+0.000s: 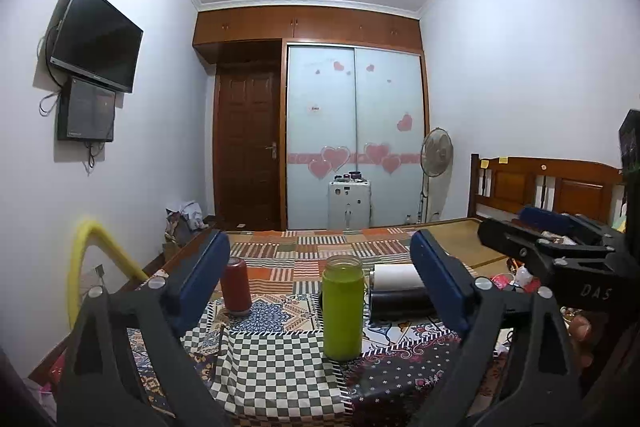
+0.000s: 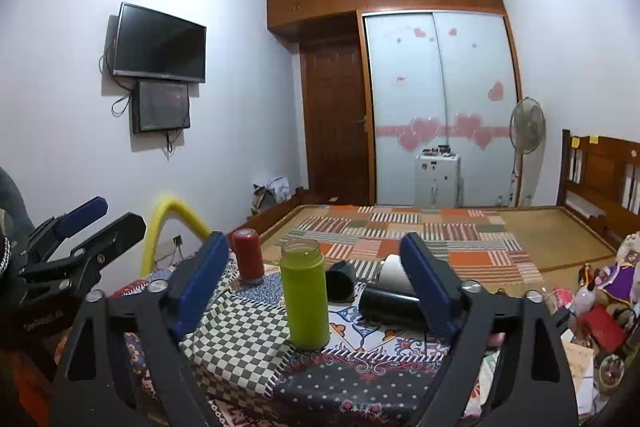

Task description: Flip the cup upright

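Left claw spread wide, holding nothing, green cup framed between blue pads, untouched. Right claw equally wide, empty. Green cup stands upright, mouth up, on patterned surface. Black cup lies on side behind it; red cup mouth-down, far left

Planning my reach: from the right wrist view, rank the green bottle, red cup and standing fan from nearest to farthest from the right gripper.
1. Green bottle: upright, just ahead between the open fingers, left of centre.
2. Red cup: behind the bottle, farther left.
3. Standing fan: far right, by the wardrobe.
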Motion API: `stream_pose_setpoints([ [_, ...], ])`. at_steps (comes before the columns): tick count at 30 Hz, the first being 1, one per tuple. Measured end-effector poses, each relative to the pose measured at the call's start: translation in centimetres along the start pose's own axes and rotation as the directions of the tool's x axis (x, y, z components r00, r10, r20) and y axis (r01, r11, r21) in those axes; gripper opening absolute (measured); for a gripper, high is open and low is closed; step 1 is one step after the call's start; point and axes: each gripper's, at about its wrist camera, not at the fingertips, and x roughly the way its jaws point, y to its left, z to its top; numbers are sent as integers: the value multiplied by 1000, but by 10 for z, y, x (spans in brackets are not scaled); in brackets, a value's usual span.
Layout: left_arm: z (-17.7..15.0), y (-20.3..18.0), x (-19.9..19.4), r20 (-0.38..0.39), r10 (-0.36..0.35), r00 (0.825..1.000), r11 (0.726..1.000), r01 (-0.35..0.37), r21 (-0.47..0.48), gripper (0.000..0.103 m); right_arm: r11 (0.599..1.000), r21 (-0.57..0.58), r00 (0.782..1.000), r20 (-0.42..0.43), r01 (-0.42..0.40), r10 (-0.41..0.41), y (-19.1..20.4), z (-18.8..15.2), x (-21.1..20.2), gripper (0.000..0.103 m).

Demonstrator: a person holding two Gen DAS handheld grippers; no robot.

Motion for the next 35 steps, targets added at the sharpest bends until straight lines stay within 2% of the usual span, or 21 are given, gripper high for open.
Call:
stream_pose_setpoints([
  [2,-1,-2,-5,8,10,1000,1000,-10,2,101,1000,-1,1000,17,22,-22,1,0,-6,98],
  [4,-2,-3,-9,7,6,1000,1000,-6,-5,103,999,6,999,32,36,-37,-1,-1,-5,103],
  [8,-5,-3,-12,-2,8,1000,1000,-8,-7,103,998,2,996,47,70,-70,0,-6,-12,103],
  [18,-6,-4,-12,-17,15,1000,1000,-15,-7,103,997,10,996,56,74,-74,-1,-10,-22,103],
  [35,-10,-5,-3,-48,-11,999,1000,11,-10,103,996,4,995,52,89,-90,-1,-12,-24,103],
])
